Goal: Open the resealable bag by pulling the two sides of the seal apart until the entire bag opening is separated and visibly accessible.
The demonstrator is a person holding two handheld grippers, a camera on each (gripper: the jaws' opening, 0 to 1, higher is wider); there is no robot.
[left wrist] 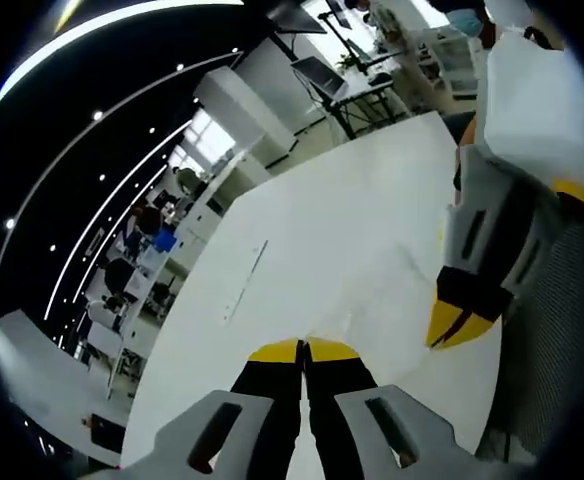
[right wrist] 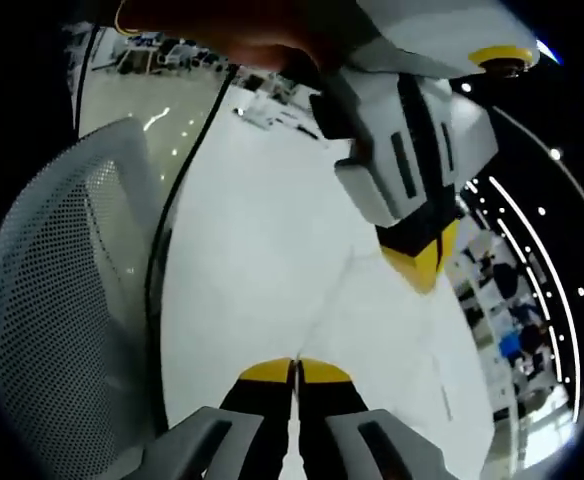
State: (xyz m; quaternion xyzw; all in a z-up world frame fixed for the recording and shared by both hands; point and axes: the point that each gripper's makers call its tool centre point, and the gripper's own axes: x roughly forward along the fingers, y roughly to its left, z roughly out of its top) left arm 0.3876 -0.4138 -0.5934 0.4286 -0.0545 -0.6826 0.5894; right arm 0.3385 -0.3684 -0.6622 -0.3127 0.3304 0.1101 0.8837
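You hold both grippers pinched on the clear resealable bag (left wrist: 372, 275), the left gripper (left wrist: 303, 350) low in frame and the right gripper (left wrist: 459, 325) at right, so each side of the seal can be pulled away over the white table (left wrist: 302, 210).

A plain white table (left wrist: 302, 240) carries everything here, its top smooth and glossy. In the left gripper view a thin grey line (left wrist: 244, 282), too small to identify, lies on it toward ten o'clock of centre. In the right gripper view the tabletop (right wrist: 262, 270) reflects ceiling lights near eleven o'clock.
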